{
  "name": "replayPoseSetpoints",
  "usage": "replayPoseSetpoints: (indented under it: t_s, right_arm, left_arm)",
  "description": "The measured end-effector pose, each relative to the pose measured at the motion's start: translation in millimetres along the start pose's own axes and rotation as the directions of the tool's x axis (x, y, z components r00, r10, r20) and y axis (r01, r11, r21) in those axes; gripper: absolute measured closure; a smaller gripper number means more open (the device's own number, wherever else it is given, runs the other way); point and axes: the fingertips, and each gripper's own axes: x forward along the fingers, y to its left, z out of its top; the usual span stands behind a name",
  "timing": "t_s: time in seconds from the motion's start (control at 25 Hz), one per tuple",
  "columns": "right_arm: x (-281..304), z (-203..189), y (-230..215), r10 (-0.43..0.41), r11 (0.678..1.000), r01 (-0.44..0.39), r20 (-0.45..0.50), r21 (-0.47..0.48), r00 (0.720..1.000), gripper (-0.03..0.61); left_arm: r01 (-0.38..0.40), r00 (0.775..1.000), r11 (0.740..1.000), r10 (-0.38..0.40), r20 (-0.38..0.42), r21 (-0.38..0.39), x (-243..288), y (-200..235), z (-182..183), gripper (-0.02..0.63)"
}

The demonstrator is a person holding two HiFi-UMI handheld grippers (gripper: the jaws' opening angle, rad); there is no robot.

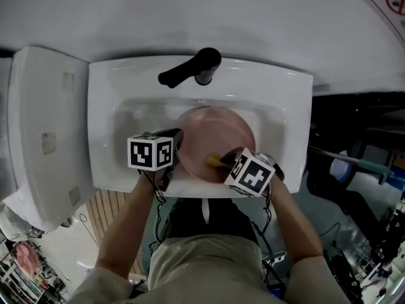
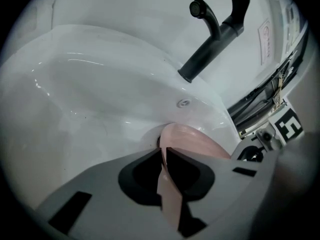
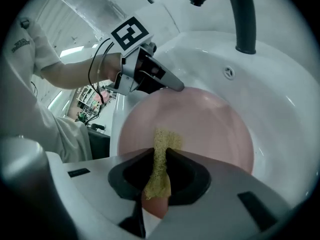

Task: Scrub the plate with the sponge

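A white sink (image 1: 291,106) with a black faucet (image 1: 190,68) at its far edge fills your head view. The pink plate (image 1: 218,128) sits in the basin, your left claw (image 1: 177,141) at its left rim and your right claw (image 1: 219,162) over its near side. In your left gripper view, the jaws are clamped on the plate's rim. In your right gripper view, the jaws pinch the yellow sponge (image 3: 161,156), its tip over the plate's face.

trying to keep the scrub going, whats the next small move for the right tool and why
Probably drag the sponge forward across the plate, pressing lightly. The right tool is shut on the sponge near the plate's close edge, most of the pink face lies ahead of it, and the left tool clamps the rim, steadying it.
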Motion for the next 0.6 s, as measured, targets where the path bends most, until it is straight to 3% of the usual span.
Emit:
replayPoseSetpoints:
  t_s: [0.2, 0.36, 0.6]
  right_arm:
    - [12, 31, -17, -0.010, 1.000, 0.009, 0.100, 0.015, 0.995, 0.500]
    - [19, 46, -35, -0.040, 0.999, 0.037, 0.128, 0.032, 0.991, 0.502]
    - [23, 51, -83, -0.213, 0.973, 0.195, 0.150, 0.125, 0.965, 0.503]
  left_arm:
    - [0.010, 1.000, 1.000, -0.010, -0.003, 0.006, -1, -1, 1, 0.575]
    - [0.011, 1.000, 1.000, -0.011, -0.001, 0.021, -2, -2, 2, 0.572]
    - [0.010, 1.000, 1.000, -0.010, 0.002, 0.008, -3, 1, -3, 0.572]
